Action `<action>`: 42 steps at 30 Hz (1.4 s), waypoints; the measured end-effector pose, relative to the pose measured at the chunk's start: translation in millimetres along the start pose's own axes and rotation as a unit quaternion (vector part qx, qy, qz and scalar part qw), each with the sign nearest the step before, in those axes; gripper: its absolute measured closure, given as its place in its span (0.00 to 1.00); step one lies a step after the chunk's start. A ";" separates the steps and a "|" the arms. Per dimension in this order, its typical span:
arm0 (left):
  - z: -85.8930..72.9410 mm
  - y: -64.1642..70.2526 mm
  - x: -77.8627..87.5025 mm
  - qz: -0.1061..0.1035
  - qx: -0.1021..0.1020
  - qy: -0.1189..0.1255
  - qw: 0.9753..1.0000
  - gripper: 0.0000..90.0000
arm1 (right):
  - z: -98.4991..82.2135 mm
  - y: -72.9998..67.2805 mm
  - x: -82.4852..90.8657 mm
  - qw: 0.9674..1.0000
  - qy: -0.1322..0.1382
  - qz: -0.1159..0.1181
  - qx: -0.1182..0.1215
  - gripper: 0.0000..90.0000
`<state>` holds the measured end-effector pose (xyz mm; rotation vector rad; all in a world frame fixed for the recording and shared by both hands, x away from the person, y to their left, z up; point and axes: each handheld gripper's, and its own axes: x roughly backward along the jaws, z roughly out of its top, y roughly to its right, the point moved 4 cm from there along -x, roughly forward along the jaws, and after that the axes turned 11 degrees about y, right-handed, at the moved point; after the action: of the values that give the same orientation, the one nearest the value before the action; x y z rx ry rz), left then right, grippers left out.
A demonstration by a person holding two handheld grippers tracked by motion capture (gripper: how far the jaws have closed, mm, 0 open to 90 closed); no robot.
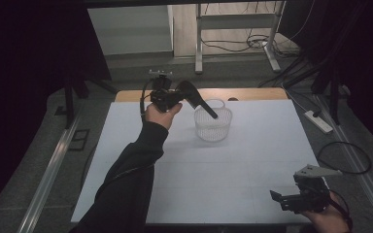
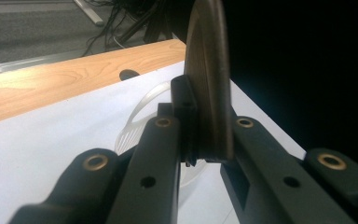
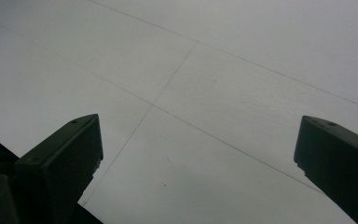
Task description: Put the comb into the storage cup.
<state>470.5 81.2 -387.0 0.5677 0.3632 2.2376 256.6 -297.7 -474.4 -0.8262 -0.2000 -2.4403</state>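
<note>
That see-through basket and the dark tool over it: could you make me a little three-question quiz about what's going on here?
1. True or false: the left gripper is clamped on the dark wooden tool.
2. Where does the tool's lower end point? A) into the clear mesh basket B) at the floor C) at the right gripper
3. Fill in: the right gripper's jaws stand ___ over the white table cover, with nothing between them.

Key: 1 true; 2 A; 3 open.
</note>
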 end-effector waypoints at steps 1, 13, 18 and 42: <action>-0.6 -0.5 -1.4 0.000 0.001 0.001 1.000 0.96 | 0.0 0.0 0.0 1.000 0.000 0.000 0.000 0.02; -13.6 -8.9 -16.1 0.008 0.038 0.016 0.999 0.96 | -0.1 0.0 0.0 1.000 0.000 0.001 0.001 0.02; -19.4 -12.5 -21.9 0.007 0.052 0.018 0.998 0.96 | -0.2 0.0 -0.1 1.000 -0.001 0.001 0.001 0.02; -52.6 -24.7 -48.4 0.022 0.081 0.006 0.996 0.96 | -0.4 0.4 -0.1 1.000 -0.002 0.000 -0.002 0.03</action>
<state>488.1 56.7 -456.4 0.6540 0.5466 2.2681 256.7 -298.0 -474.8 -0.8334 -0.1954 -2.4392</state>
